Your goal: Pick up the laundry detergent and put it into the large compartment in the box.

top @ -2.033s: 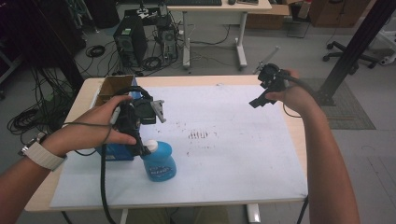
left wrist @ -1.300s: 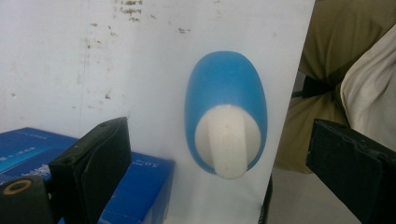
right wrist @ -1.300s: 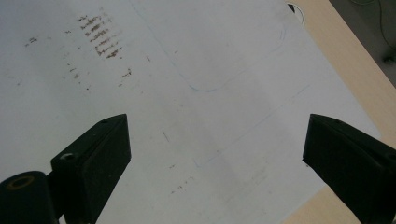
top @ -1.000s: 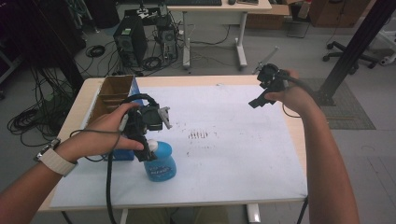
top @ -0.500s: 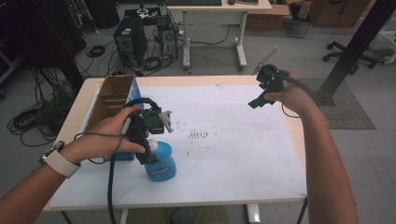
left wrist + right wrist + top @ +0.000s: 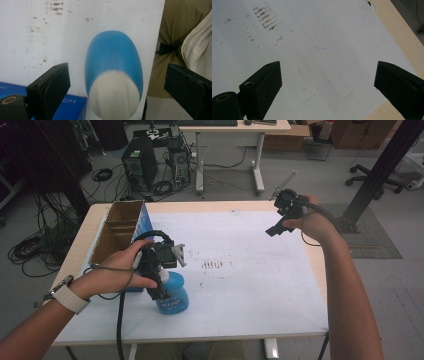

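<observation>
1. Blue bottle [image 6: 172, 296] with white cap [image 6: 114, 96] upright near the front left of the white table cover [image 6: 250, 270], just beside the blue-sided cardboard box [image 6: 120, 227].
2. Left gripper [image 6: 161, 287] directly over the bottle; in the left gripper view, jaws wide apart, one on each side of the cap, touching nothing.
3. Right gripper [image 6: 277, 227] held high above the far right of the table, well apart from the bottle; jaws spread open over bare cover, holding nothing.
4. Handling, judged: smooth rounded plastic, likely slippery; body probably gives under a hard squeeze; weight depends on fill, not visible.
5. Cap looks stiff and faintly ribbed: best hold there or at the neck just below, jaws square across.
6. Risk: narrow bottle, off-centre closing likely to tip it toward the box.
</observation>
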{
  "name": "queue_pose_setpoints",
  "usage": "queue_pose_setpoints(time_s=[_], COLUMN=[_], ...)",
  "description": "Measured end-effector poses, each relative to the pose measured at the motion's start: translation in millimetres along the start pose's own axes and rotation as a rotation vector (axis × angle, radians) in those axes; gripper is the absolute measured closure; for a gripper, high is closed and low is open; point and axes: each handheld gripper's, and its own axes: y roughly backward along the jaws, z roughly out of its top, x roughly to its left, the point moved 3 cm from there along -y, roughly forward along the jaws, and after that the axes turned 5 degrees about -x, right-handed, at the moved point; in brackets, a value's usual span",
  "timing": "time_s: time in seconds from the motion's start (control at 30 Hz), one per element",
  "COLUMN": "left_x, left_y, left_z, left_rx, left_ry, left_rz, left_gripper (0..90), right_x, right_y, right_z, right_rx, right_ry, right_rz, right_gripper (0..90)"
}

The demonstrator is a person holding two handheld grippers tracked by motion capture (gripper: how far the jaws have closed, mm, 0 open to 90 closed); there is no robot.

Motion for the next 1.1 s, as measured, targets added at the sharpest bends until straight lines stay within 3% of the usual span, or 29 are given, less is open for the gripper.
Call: queue_pose_setpoints(time_s=[0.7,1.1], left_x=[2.9,5.4], left_y=[-18.5,-25.3], left_z=[-3.2,-3.5], left_rx=[0.006,0.007], left_ry=[0.015,0.012], left_rz=[-0.002,-0.008], left_gripper=[7.3,11.9], right_x=[0.4,-0.2], right_y=[-2.6,-3.0], right_z=[0.6,-1.6], right_rx=[0.008,0.005], right_ry=[0.003,-0.003], right_rz=[0.003,0.006], right_gripper=[7.7,7.7])
